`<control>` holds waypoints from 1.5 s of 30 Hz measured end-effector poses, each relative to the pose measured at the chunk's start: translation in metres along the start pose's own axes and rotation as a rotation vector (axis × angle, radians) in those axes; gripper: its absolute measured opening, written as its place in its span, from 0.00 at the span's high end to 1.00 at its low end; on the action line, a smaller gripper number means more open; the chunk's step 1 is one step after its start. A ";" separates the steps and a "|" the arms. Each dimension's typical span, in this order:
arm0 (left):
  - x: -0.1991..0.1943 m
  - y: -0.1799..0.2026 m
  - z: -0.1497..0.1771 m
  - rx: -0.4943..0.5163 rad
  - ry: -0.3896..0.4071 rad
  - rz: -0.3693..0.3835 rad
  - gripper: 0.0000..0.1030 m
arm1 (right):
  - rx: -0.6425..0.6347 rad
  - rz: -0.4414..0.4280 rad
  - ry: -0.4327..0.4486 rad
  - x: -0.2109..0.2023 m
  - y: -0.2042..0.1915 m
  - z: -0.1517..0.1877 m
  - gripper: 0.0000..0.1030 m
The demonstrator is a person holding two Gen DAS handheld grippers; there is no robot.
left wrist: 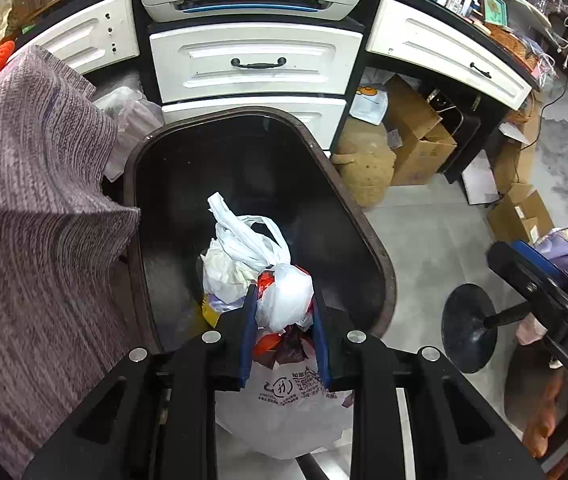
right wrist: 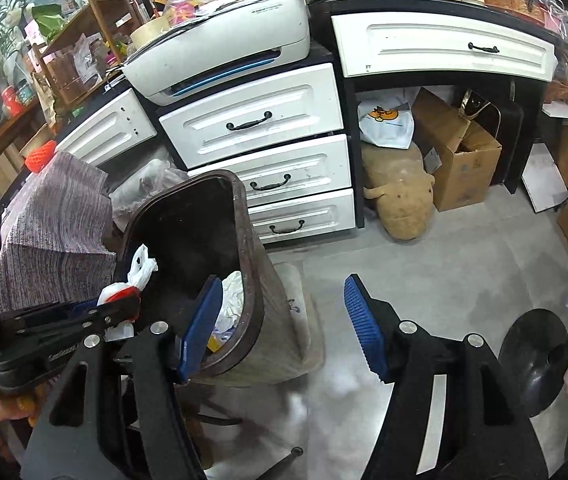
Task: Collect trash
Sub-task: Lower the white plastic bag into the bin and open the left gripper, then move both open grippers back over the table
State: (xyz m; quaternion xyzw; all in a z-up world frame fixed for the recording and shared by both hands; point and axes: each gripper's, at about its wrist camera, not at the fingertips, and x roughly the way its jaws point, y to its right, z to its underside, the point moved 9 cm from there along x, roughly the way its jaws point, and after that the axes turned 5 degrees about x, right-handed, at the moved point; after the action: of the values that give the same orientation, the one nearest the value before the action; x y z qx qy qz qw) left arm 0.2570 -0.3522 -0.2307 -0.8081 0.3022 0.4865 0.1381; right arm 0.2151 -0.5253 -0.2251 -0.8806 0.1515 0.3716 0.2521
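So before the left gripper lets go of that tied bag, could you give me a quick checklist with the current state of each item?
1. Left gripper clamped on the white trash bag: ok.
2. Bag over the open bin: ok.
3. Room in the bin for the bag: ok, paper waste lies low.
4. Right gripper open and empty: ok.
5. Right gripper clear of the bin mouth: not ok, one finger overlaps the rim.
6. Bag's knot tight: cannot tell.

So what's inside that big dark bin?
Inside the bin you can see crumpled white paper and something yellow. The tied white bag, gripped by the left gripper, covers whatever lies below it.
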 end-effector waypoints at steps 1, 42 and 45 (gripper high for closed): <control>0.001 0.000 -0.001 -0.001 0.001 -0.003 0.76 | 0.004 0.000 -0.001 0.000 0.001 0.000 0.38; -0.183 0.002 0.001 0.078 0.374 0.019 0.05 | -0.042 -0.118 0.052 -0.028 -0.071 -0.018 0.14; -0.194 -0.021 0.008 0.052 0.385 -0.013 0.05 | -0.099 -0.152 0.061 -0.036 -0.105 -0.019 0.14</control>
State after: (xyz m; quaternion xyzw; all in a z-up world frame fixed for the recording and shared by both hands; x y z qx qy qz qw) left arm 0.1975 -0.2627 -0.0675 -0.8842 0.3303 0.3142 0.1017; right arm 0.2493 -0.4465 -0.1522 -0.9117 0.0735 0.3316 0.2310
